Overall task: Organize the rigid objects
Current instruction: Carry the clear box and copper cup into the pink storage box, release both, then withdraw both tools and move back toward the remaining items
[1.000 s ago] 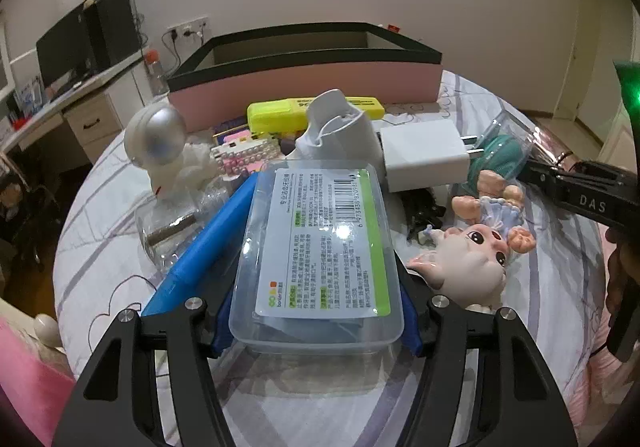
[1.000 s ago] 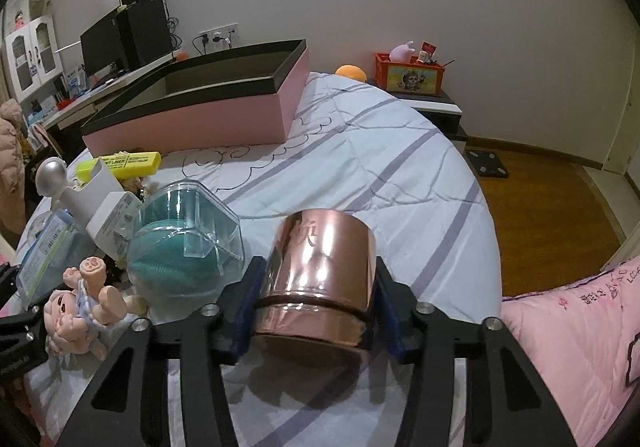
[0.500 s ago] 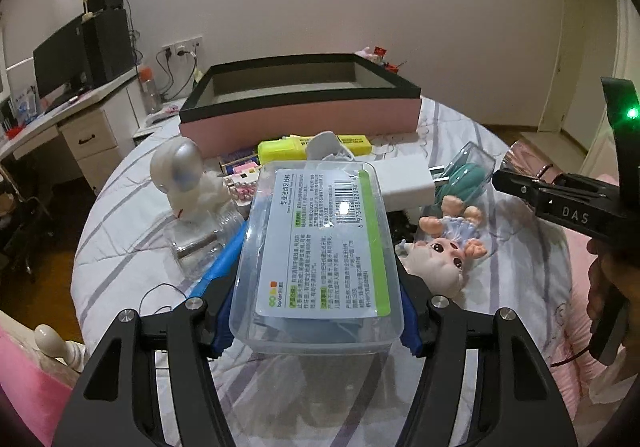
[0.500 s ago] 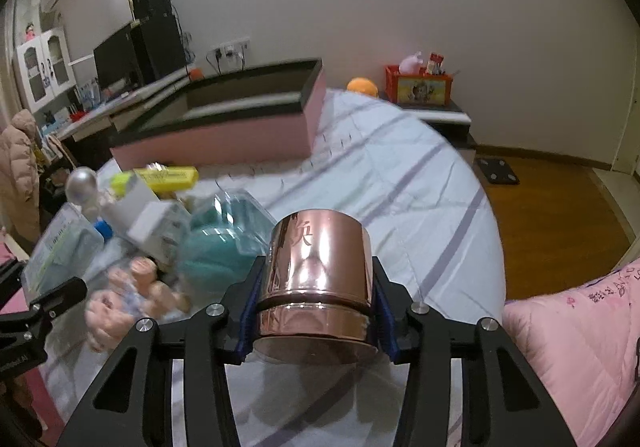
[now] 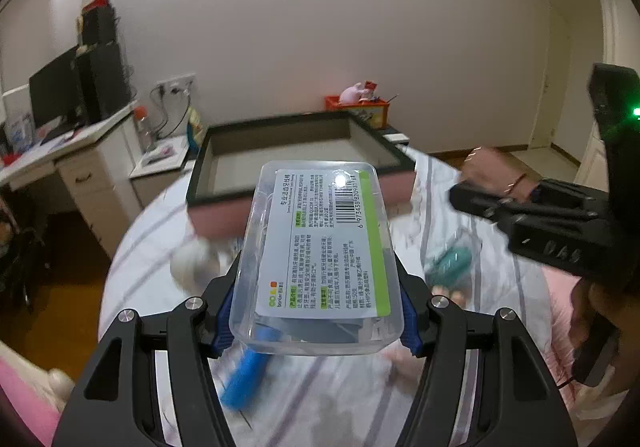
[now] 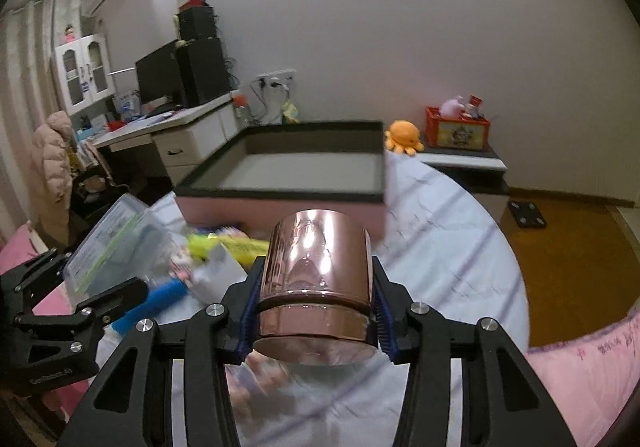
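My left gripper (image 5: pixel 316 315) is shut on a clear plastic box (image 5: pixel 320 255) with a white and green label, held in the air above the bed. In the right wrist view my right gripper (image 6: pixel 314 315) is shut on a shiny copper-coloured tin (image 6: pixel 316 279), also lifted. The pink box with a black rim (image 5: pixel 296 163) (image 6: pixel 288 183) lies open beyond both. The left gripper with its clear box (image 6: pixel 108 243) shows at the left of the right wrist view, and the right gripper's body (image 5: pixel 560 223) at the right of the left wrist view.
Below, blurred on the striped bedsheet (image 6: pixel 448 259), lie a yellow case (image 6: pixel 224 247), a blue stick (image 5: pixel 244 379), a teal item (image 5: pixel 448 263) and a doll. A desk (image 6: pixel 176 127) with a monitor stands left; a nightstand with an orange crate (image 6: pixel 456 131) stands behind the bed.
Both grippers have risen with their loads, so the clutter on the bed has dropped lower in view and the inside of the pink box now shows.
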Demonstrator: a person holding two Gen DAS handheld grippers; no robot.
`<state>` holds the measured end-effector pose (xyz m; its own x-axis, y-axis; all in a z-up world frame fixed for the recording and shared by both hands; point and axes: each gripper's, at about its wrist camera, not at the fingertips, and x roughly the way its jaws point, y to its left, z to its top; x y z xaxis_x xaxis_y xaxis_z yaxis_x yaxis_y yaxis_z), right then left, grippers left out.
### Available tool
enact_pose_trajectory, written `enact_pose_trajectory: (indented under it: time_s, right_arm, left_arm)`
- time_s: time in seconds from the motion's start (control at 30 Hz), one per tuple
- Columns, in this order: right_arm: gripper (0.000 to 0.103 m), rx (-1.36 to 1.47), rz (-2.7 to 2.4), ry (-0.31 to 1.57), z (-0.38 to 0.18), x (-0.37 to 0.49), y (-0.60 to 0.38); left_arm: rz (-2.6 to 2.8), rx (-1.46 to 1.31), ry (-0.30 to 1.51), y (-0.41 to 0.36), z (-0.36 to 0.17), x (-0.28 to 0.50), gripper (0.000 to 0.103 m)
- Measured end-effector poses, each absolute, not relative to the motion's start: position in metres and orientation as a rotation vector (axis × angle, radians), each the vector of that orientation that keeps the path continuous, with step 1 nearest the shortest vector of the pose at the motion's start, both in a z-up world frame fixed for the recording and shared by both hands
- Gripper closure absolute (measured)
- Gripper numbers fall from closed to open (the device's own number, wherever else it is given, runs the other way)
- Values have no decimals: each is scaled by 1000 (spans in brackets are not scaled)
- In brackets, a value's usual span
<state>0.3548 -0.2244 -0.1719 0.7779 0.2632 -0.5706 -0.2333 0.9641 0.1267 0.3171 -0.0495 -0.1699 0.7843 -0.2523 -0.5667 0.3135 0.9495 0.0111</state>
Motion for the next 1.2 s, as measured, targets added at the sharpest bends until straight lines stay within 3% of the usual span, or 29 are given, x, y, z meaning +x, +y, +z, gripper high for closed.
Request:
enact_pose_trajectory:
  time_s: [0.27,0.63,1.07,1.2]
  right_arm:
    - [55,3,297,656,-157,425,-196]
    - [55,-46,261,844,-191,545,-173]
    - [55,31,258,998,-238,588,-179]
    - [54,63,246,1011,-241,589,-185]
  left_arm:
    - [-315,113,626,-47,-149,399,39]
    - [-317,153,817,-44,-183,531,39]
    - [-251,232,963,-48,-225,578,38]
    - [-208,263,950,-50,-223,575,26]
